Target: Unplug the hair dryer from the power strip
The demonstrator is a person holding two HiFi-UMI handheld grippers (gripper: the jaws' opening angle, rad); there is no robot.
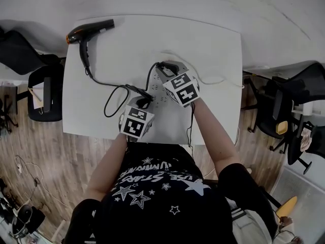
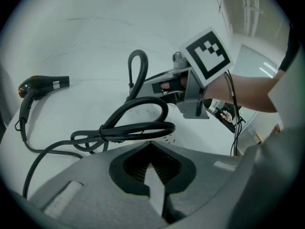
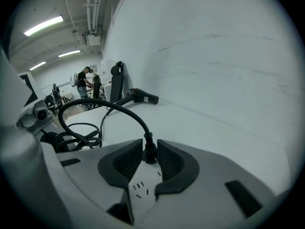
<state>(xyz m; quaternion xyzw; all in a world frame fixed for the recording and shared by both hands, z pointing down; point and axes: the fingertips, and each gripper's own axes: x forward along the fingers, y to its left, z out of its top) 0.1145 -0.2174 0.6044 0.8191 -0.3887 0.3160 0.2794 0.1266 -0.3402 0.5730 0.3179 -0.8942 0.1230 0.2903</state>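
A: Where's the plug (image 3: 149,154)?
B: Seated in the power strip (image 3: 141,191), right between the right gripper (image 3: 149,148) jaws. Pads press on both its sides, pinching it.
A: Cord?
B: The cord (image 3: 102,108) arches up out of those jaws, runs left to a loose coil, then on to the hair dryer (image 3: 142,97), which lies well beyond the jaw tips on the table (image 3: 228,128).
A: Left gripper (image 2: 151,165)?
B: Jaws nearly together, clamped on the strip's white end. The coil lies just beyond its tips.
A: Step?
B: Grip made, pull not yet done, I'd say. Plug looks fully in.
A: Next?
B: Probably a straight pull out of the socket, with the left holding the strip down so it doesn't lift. A tilted pull could bend the pins.
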